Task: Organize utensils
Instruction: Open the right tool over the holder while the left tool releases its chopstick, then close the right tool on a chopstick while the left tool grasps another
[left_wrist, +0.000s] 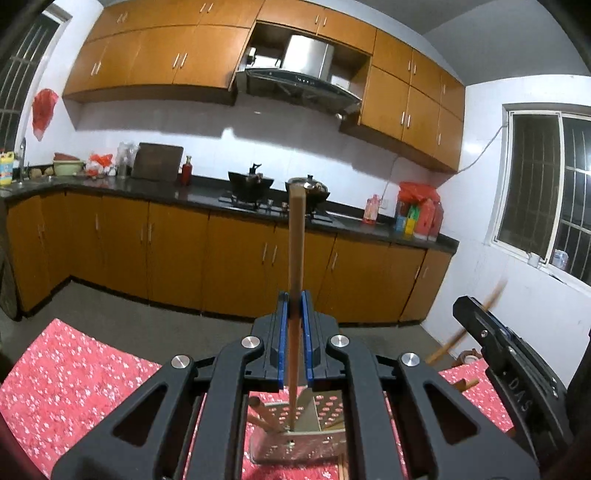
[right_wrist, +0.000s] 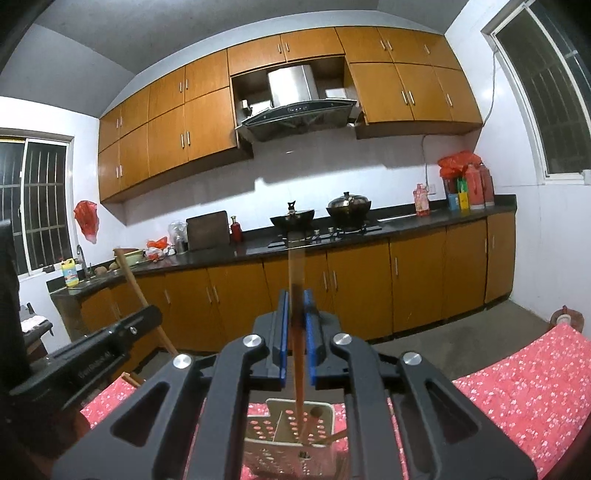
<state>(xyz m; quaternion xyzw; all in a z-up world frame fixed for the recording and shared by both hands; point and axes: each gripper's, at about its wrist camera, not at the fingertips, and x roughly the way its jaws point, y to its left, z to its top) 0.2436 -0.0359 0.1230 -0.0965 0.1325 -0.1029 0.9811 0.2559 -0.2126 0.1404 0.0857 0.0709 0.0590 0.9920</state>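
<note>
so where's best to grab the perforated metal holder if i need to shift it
Grip the holder by a thin upright side wall near the rim, coming down from above. It stands upright and open-topped on the red cloth, and its inner divider and the sticks in it crowd the middle, so an outer wall looks easiest.

Kitchen with orange wooden cabinets (right_wrist: 207, 122) across the frame's middle, steel range hood (right_wrist: 295, 107) at top centre, black countertop (right_wrist: 406, 225), white walls, barred windows (right_wrist: 554, 103) at both edges, grey floor (right_wrist: 461, 332).
</note>
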